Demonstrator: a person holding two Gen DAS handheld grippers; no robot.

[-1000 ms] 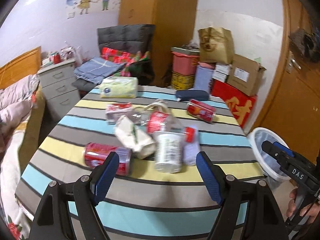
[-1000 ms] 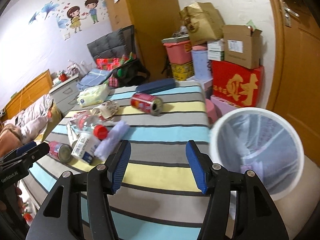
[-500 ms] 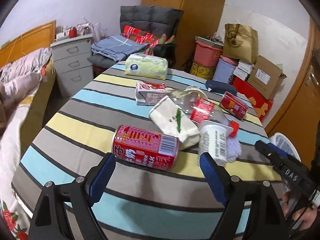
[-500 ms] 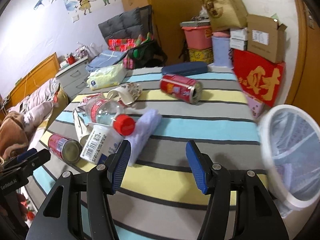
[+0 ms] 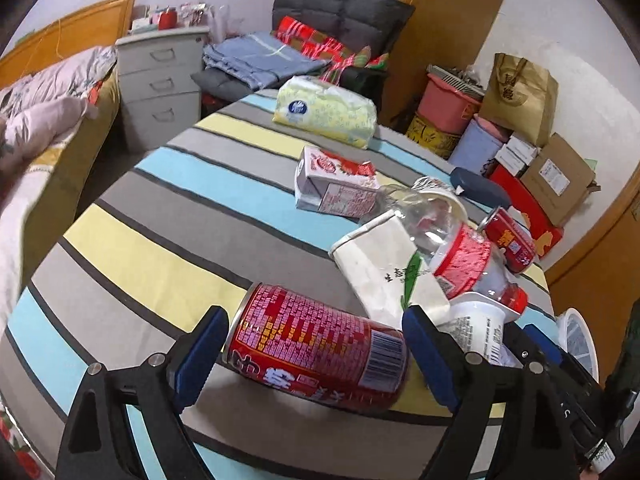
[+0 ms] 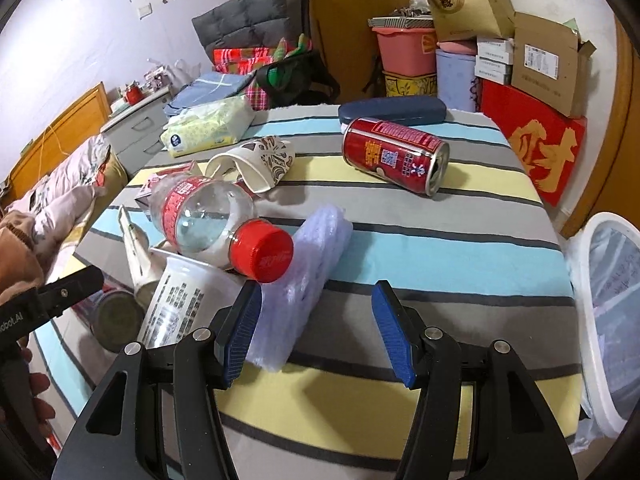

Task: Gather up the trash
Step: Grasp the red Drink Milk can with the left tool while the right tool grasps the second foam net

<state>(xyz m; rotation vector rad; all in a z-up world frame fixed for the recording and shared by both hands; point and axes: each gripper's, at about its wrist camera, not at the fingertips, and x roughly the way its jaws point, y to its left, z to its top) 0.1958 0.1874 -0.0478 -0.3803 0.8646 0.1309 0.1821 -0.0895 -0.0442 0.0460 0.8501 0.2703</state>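
Observation:
Trash lies on a striped table (image 5: pixel 168 240). A red can (image 5: pixel 316 350) lies on its side between the open fingers of my left gripper (image 5: pixel 314 354), which straddles it without closing. Behind it are a flattened white paper cup (image 5: pixel 384 268), a clear bottle with a red cap (image 6: pixel 208 220), a white yogurt cup (image 6: pixel 176 300), a milk carton (image 5: pixel 336 188) and a second red can (image 6: pixel 396 154). My right gripper (image 6: pixel 318 334) is open and empty above the table, its left finger beside a pale purple plastic roll (image 6: pixel 304 280).
A white bin with a liner (image 6: pixel 612 320) stands off the table's right edge. A tissue pack (image 5: pixel 326 112) and a dark blue case (image 6: pixel 392 110) lie at the far side. A bed (image 5: pixel 36 120), drawers and stacked boxes (image 6: pixel 536 60) surround the table.
My left gripper has moved forward and down until the near red can sits between its fingers. My right gripper has swung left from the bin toward the purple roll and bottle.

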